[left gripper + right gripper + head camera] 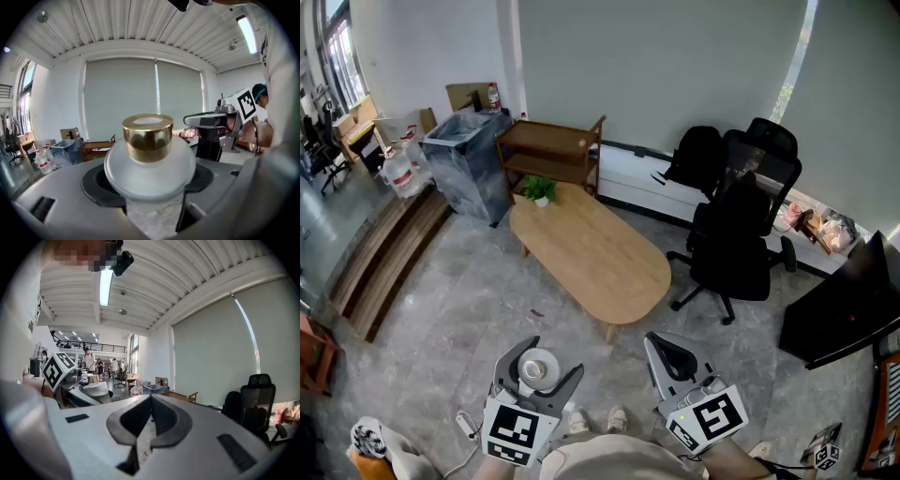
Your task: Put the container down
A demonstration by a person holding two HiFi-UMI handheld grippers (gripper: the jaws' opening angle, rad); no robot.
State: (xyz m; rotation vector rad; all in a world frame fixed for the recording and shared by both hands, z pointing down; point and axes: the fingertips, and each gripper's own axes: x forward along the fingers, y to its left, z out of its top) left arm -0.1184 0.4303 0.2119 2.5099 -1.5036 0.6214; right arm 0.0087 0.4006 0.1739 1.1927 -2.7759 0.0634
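A frosted white container [536, 368] with a gold cap [147, 136] sits between the jaws of my left gripper [553, 358], held low in front of the person's body above the floor. In the left gripper view the container [149, 161] fills the centre, and the jaws stand wide and press on its sides. My right gripper [670, 354] is beside it to the right, shut with nothing in it; its closed jaws [151, 420] meet in the right gripper view. The right gripper [206, 119] also shows in the left gripper view.
An oval wooden table [600, 258] stands ahead with a small potted plant [541, 190] at its far end. Behind it are a wooden shelf [548, 150] and a grey bin [467, 159]. Black office chairs [741, 234] stand to the right. The person's feet [619, 417] are below.
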